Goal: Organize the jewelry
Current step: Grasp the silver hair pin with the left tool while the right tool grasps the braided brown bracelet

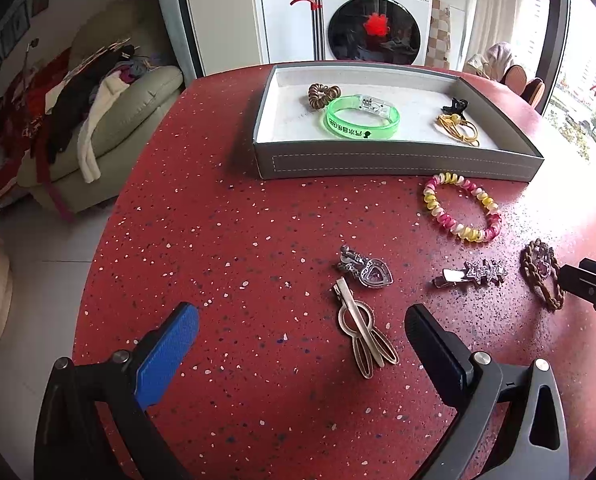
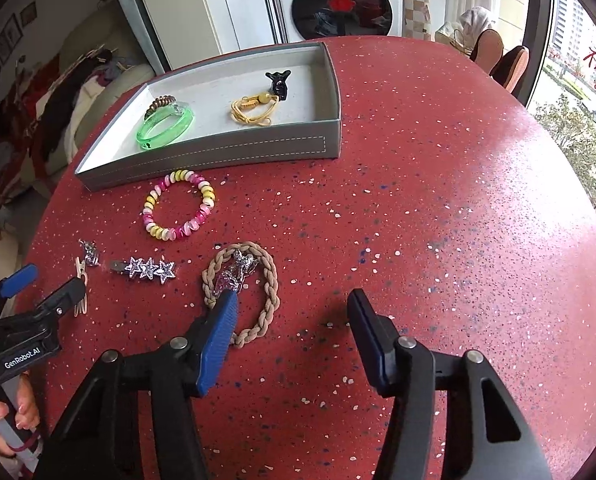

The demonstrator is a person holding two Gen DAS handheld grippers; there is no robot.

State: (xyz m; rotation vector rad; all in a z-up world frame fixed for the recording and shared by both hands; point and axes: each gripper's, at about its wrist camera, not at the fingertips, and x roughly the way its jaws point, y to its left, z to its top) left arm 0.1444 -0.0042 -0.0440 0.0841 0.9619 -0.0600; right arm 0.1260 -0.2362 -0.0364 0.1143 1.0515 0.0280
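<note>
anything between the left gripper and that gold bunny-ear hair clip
Nothing visible. The open left gripper has only bare red speckled table before the gold bunny-ear hair clip; the silver heart clip lies beyond it.

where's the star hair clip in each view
Left wrist: the star hair clip lies right of centre on the red table, between the heart brooch and the braided band.
Right wrist: the same clip lies left of centre.
Shared landmark: the pink and yellow spiral bracelet, between clip and grey tray.
</note>
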